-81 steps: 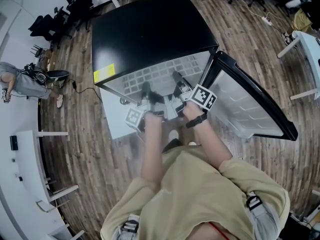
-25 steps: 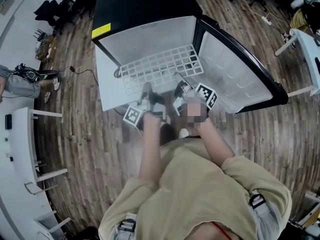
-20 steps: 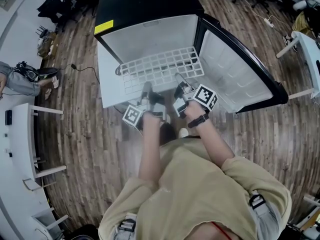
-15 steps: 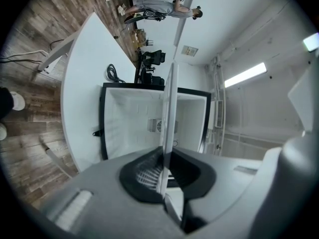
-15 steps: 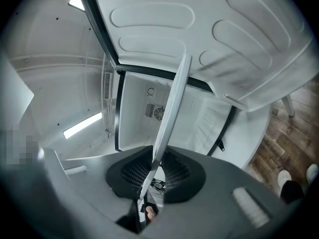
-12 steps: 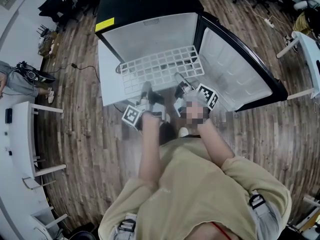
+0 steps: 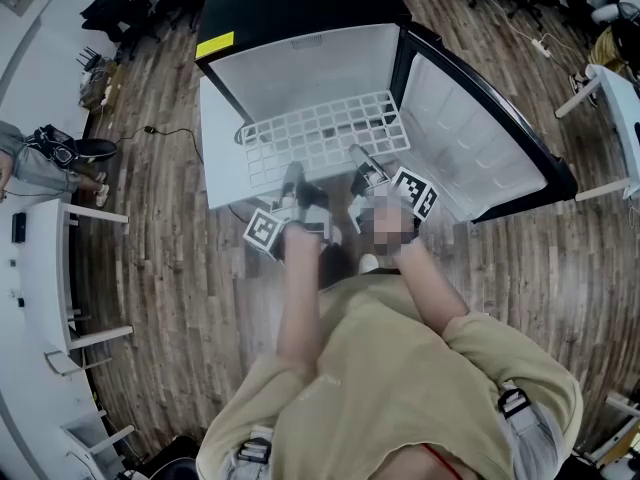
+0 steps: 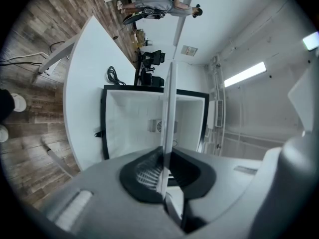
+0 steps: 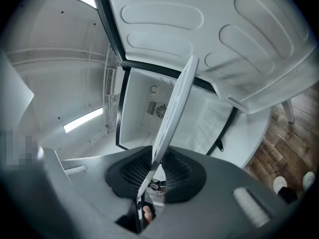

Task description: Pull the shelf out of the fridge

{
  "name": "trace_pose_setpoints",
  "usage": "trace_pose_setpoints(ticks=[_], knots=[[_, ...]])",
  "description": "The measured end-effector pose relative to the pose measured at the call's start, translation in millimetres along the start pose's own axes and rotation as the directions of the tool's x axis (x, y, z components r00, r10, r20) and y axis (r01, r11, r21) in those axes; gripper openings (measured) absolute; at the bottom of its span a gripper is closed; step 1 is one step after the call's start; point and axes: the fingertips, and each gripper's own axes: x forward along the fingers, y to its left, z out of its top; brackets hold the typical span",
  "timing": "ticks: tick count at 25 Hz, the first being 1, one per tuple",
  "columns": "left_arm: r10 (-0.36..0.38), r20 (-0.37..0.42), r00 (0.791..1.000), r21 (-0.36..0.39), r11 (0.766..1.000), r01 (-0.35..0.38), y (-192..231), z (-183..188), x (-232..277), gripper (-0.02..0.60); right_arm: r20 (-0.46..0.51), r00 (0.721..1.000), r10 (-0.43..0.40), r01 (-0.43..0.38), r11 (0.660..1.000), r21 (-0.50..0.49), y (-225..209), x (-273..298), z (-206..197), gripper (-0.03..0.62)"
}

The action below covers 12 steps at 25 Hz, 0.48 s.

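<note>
**Two grippers on the wire shelf's front edge**

I see the white wire shelf (image 7: 320, 138) sticking partly out of the open fridge (image 7: 285, 13), with its near edge toward me. My left gripper (image 7: 293, 176) has its jaws almost together, pinching that thin edge between the pads. My right gripper (image 7: 358, 158) is just beside it; its jaws are easing open, the shelf's edge between the pads and touching them. The fridge door (image 7: 480, 138) stands wide at the right, over the wooden floor (image 7: 180, 298).

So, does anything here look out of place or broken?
Only the white wire shelf: it sticks well out of the open fridge, held at its near edge by the left gripper and right gripper. Nothing looks spilled or broken.
</note>
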Motion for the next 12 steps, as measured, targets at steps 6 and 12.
trace_pose_setpoints(ticks=[6, 12], knots=[[-0.005, 0.001, 1.000, -0.003, 1.000, 0.005, -0.1, 0.6, 0.6, 0.029, -0.003, 1.000, -0.001, 0.001, 1.000, 0.001, -0.6, 0.4, -0.6, 0.066], [-0.011, -0.015, 1.000, 0.002, 1.000, 0.011, -8.2, -2.0, 1.8, 0.029, 0.012, 1.000, 0.003, -0.003, 1.000, 0.001, 6.3, -1.6, 2.6, 0.064]])
